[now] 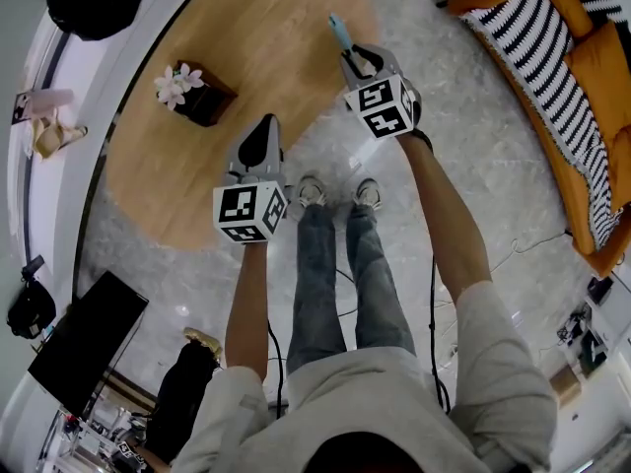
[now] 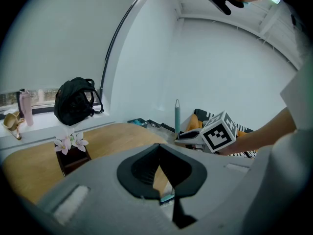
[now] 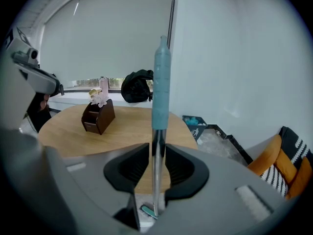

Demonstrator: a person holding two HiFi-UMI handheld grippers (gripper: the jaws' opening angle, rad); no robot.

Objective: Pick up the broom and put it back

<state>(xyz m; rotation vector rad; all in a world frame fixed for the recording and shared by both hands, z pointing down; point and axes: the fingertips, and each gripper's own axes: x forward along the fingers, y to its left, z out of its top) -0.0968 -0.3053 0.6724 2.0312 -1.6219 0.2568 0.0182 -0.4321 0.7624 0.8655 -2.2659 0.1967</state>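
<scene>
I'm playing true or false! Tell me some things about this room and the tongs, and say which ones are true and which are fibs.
1. The broom stands upright between the right tongs. True.
2. The left tongs hold the flowers. False: they hold nothing; the flowers sit on the wooden table.
3. A black bag sits on the ledge by the window. True.
4. The sofa is blue. False: it is orange, with a striped blanket.

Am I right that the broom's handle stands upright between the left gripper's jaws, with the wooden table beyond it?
Not quite: the broom's handle stands upright between the jaws of the right gripper, not the left gripper, with the wooden table beyond it; the right gripper view shows this.
</scene>
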